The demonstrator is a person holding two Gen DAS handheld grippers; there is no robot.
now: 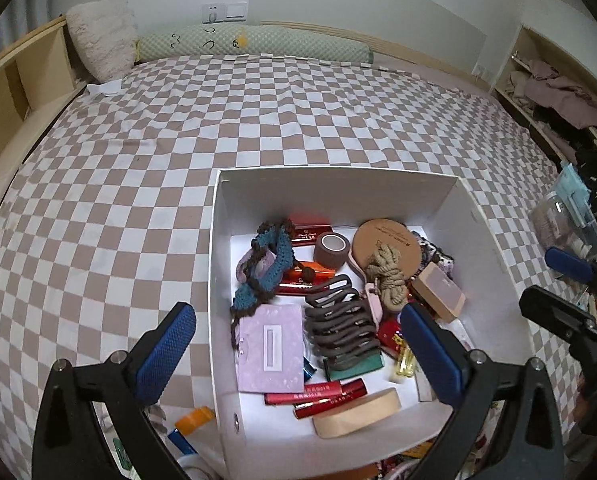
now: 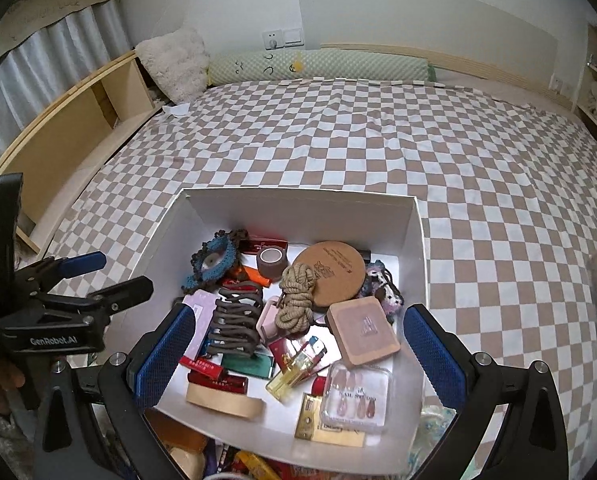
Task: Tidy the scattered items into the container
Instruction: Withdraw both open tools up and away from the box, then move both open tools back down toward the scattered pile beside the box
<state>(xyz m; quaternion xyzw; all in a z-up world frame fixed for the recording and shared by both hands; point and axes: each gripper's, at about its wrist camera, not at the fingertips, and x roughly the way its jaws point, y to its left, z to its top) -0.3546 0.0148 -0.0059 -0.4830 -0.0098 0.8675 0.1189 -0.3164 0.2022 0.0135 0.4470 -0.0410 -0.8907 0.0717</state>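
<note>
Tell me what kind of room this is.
Most likely a bedroom: the white box sits on a bed with a checkered sheet, a long green bolster pillow lies at the far edge, and a shelf of clothes stands alongside.

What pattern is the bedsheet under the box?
The bedsheet is a brown-and-white checkerboard, shown best in the right wrist view.

"GenRobot.AI" stands in pale letters on the black body of the left tongs (image 2: pixel 84 268), left of the white box (image 2: pixel 298 196). Inside the box, near its front right corner, the clear nail case (image 2: pixel 356 394) reads "NAIL STUDIO". Other print there is too small to read.
</note>
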